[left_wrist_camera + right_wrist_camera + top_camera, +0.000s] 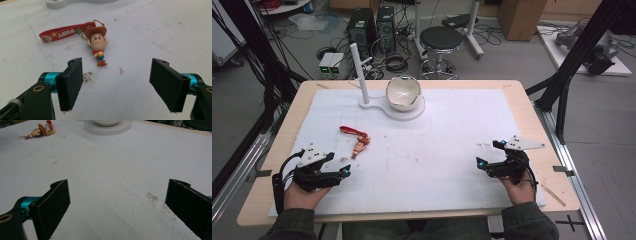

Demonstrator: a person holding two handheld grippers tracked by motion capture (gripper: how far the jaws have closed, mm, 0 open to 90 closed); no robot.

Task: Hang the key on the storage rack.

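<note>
The cowboy keychain [98, 45] lies flat on the white mat [437, 150] in the left half of the desk [522, 90], well in from the left edge, its red strap [63, 32] trailing toward the far left corner and its gold ring [96, 22] beside the hat. The left gripper [339, 167] rests near the front left corner, just short of the figure, jaws spread wide with nothing between them. The right gripper [489, 155] sits near the front right corner, well apart from the keychain, jaws likewise released over bare mat. A white bowl [403, 92] stands on a white stand [404, 112] with an upright post [359, 72] near the far edge
</note>
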